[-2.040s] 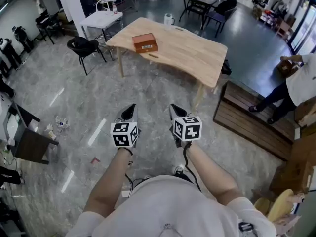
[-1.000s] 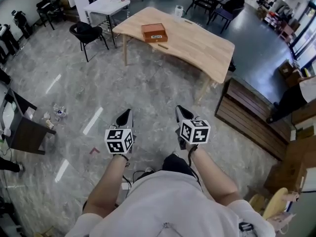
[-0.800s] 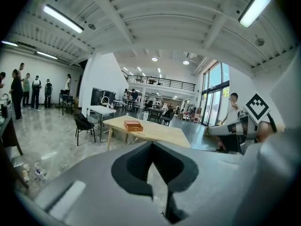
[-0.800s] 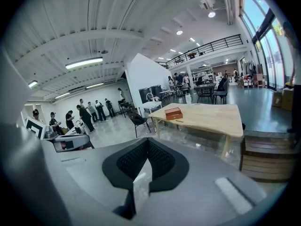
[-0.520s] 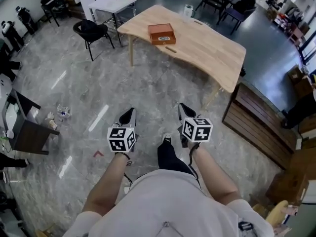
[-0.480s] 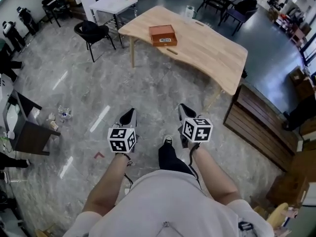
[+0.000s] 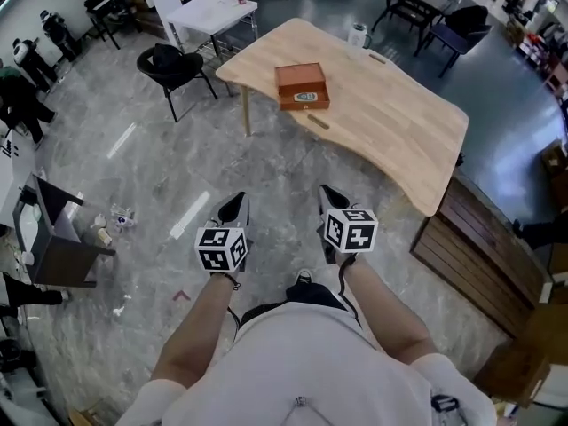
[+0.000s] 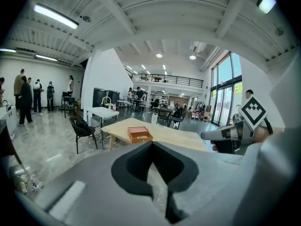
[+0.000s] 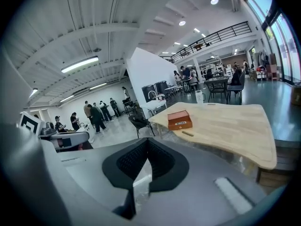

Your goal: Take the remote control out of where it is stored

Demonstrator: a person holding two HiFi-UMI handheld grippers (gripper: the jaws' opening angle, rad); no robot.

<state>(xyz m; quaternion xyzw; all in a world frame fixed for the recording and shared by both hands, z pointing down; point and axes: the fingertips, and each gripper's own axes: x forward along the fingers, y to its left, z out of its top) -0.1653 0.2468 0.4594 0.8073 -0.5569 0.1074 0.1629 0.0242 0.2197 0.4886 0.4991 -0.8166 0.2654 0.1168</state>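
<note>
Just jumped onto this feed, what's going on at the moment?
A person holds the left tongs and the right tongs out in front over the floor, both shut with nothing between them. Nothing is being handled yet. The wooden table lies ahead, apart from both tongs, with a closed orange-brown box on it. No remote control shows anywhere; it may be inside that box, but the pictures cannot confirm that.

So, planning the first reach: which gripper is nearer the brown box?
Right, slightly. The right gripper is nearly in line with the brown box; the left gripper is offset further left. Both are far off.
</note>
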